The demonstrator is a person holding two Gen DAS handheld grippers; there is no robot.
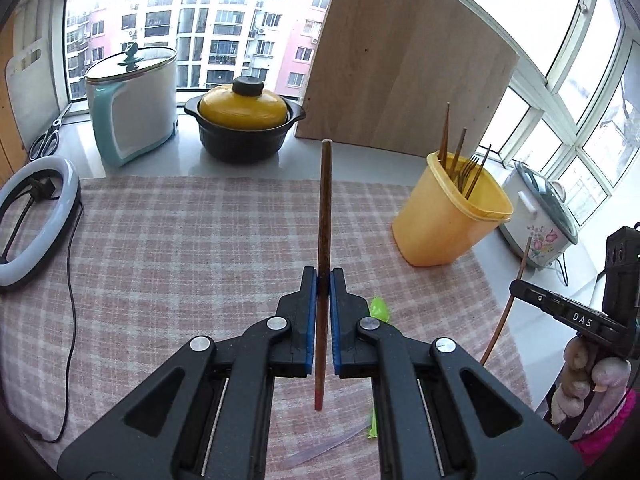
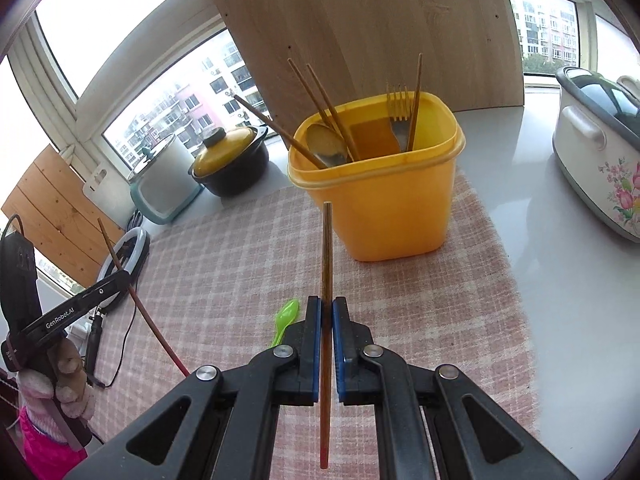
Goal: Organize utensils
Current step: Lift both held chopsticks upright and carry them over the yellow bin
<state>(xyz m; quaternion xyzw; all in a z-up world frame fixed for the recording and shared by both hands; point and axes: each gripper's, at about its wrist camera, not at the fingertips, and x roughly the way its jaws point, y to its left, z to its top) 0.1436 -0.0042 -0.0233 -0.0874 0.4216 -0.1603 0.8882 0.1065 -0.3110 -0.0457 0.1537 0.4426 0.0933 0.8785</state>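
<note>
My left gripper (image 1: 323,276) is shut on a brown chopstick (image 1: 325,208) held upright above the checked cloth. My right gripper (image 2: 327,304) is shut on another brown chopstick (image 2: 327,248), close in front of the yellow utensil bin (image 2: 384,208). The bin holds several chopsticks, a spoon (image 2: 326,144) and a fork (image 2: 398,116); it also shows in the left wrist view (image 1: 444,220) at the right. A green plastic spoon (image 2: 286,318) lies on the cloth by my right gripper and shows in the left wrist view (image 1: 378,310).
A checked cloth (image 1: 180,248) covers the counter. A black pot with yellow lid (image 1: 244,120), a teal and white kettle (image 1: 132,104), a ring light (image 1: 36,216), a leaning wooden board (image 1: 404,52) and a floral rice cooker (image 2: 600,148) stand around it.
</note>
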